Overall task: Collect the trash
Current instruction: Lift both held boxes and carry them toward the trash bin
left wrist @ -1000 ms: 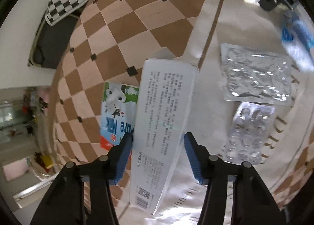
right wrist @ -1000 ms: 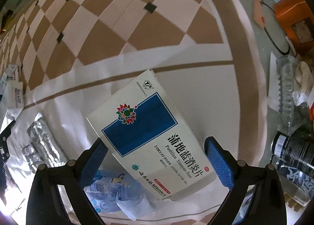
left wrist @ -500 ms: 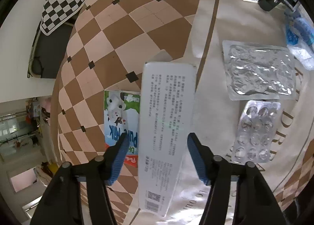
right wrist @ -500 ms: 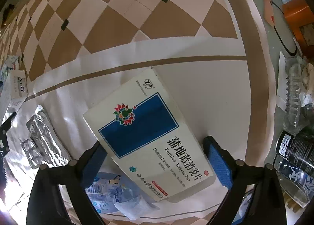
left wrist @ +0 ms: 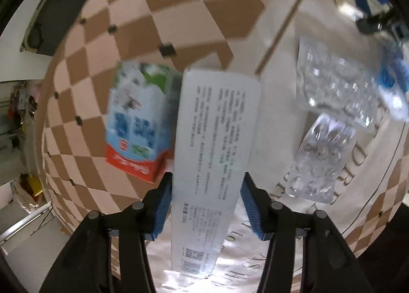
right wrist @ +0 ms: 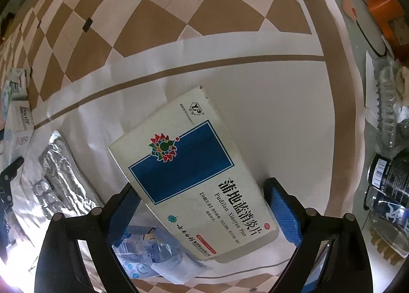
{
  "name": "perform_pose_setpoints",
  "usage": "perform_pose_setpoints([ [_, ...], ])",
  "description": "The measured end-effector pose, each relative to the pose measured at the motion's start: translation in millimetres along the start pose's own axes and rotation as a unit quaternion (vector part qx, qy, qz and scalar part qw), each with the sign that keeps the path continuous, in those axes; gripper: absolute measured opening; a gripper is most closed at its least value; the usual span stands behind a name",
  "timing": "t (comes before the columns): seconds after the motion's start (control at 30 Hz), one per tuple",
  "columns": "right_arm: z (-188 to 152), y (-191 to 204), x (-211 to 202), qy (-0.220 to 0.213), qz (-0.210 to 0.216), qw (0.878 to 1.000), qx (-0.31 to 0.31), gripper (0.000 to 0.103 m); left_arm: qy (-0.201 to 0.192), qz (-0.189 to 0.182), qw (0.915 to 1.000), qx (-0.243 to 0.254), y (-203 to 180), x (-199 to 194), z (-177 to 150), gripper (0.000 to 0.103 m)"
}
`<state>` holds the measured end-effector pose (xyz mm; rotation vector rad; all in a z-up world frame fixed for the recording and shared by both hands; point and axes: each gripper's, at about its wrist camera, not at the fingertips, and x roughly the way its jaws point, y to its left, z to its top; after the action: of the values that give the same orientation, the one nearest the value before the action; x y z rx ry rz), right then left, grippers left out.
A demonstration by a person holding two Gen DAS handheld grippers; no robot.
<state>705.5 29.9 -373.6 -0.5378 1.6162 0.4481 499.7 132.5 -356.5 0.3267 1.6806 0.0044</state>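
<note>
My left gripper (left wrist: pixel 204 203) is shut on a long white printed box (left wrist: pixel 214 155), its blue pads pressing both long sides, lifted over the tablecloth. A milk carton (left wrist: pixel 138 124) lies just left of it. Two silver blister packs (left wrist: pixel 334 93) (left wrist: pixel 322 162) lie to the right. My right gripper (right wrist: pixel 204 216) stands open around a white and blue medicine box (right wrist: pixel 189 173) lying on the cloth; the pads are apart from its sides. A blue and clear plastic wrapper (right wrist: pixel 153 254) lies under that box's near corner.
A checkered brown and cream tablecloth (right wrist: pixel 153 24) covers the table. Dark bottles (right wrist: pixel 391 190) and a clear crumpled bottle (right wrist: pixel 388 114) stand at the right edge, with orange items (right wrist: pixel 383 9) behind. Blister packs (right wrist: pixel 61 173) lie to the left in the right wrist view.
My left gripper has closed on the white box and lifted it; the milk carton now shows more fully beside it. My right gripper has shifted slightly over the blue box and stays open.
</note>
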Motion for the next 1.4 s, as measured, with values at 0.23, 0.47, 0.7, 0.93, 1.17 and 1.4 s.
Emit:
perform_pose_setpoints([
  [0.23,-11.4,10.2,-11.8,-0.03,0.005,0.999,-0.012,0.092,-0.044,-0.004,0.9976,-0.054,-3.5,-18.6,-17.1,0.045],
  [0.47,-26.2,10.5,-50.4,-0.098,0.003,0.995,0.01,0.092,-0.097,-0.006,0.9822,-0.161,-6.9,-64.6,-42.7,0.045],
  [0.7,-50.8,13.7,-101.5,-0.158,0.009,0.987,0.028,0.092,-0.152,-0.001,0.9562,-0.25,23.4,-109.5,-71.2,0.045],
  [0.93,-100.6,28.5,-144.6,-0.2,0.006,0.979,0.037,0.091,-0.202,0.009,0.9257,-0.32,39.6,-129.4,-151.9,0.045],
  [1.17,-206.4,72.8,-150.1,-0.224,0.013,0.974,0.035,0.091,-0.242,0.006,0.9051,-0.35,12.6,-132.5,-258.7,0.045],
  [1.4,-353.3,128.7,-126.7,-0.225,0.023,0.973,0.041,0.091,-0.26,-0.034,0.8928,-0.366,-48.8,-114.9,-379.8,0.045],
])
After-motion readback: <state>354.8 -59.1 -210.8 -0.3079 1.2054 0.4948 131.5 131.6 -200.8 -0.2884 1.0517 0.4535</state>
